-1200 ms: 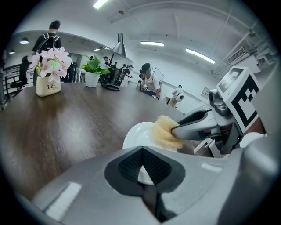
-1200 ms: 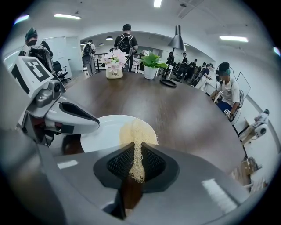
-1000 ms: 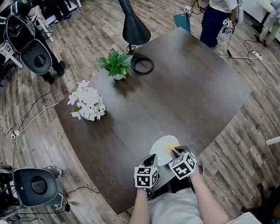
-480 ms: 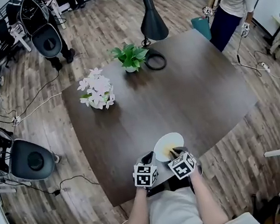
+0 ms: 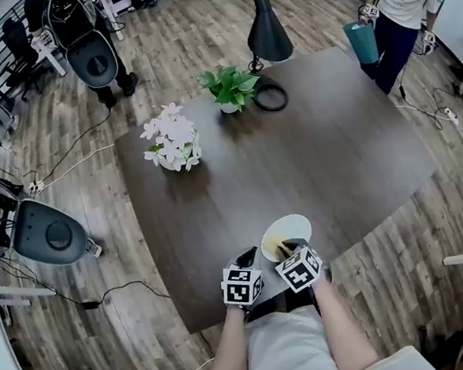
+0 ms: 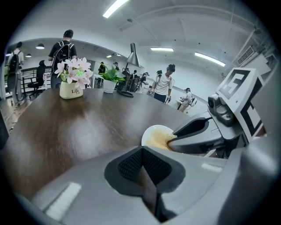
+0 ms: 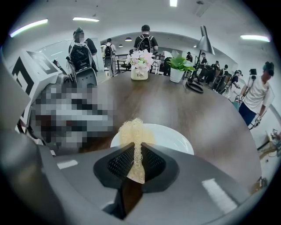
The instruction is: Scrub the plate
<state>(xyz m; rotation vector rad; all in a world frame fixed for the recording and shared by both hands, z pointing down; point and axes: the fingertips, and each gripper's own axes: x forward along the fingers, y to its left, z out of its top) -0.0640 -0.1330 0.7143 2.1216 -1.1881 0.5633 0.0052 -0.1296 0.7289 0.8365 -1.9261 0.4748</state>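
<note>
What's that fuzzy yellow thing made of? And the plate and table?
The scrubber: probably loofah or plant fibre, pale yellow, frayed open mesh. The plate: likely glazed ceramic, white and smooth, maybe plastic. The table: dark wood or veneer, grain streaks showing, slight sheen.

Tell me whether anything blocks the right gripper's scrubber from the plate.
Nothing visible does. The right gripper, shut on the mesh scrubber, holds it right at the white plate, near its closest rim.
</note>
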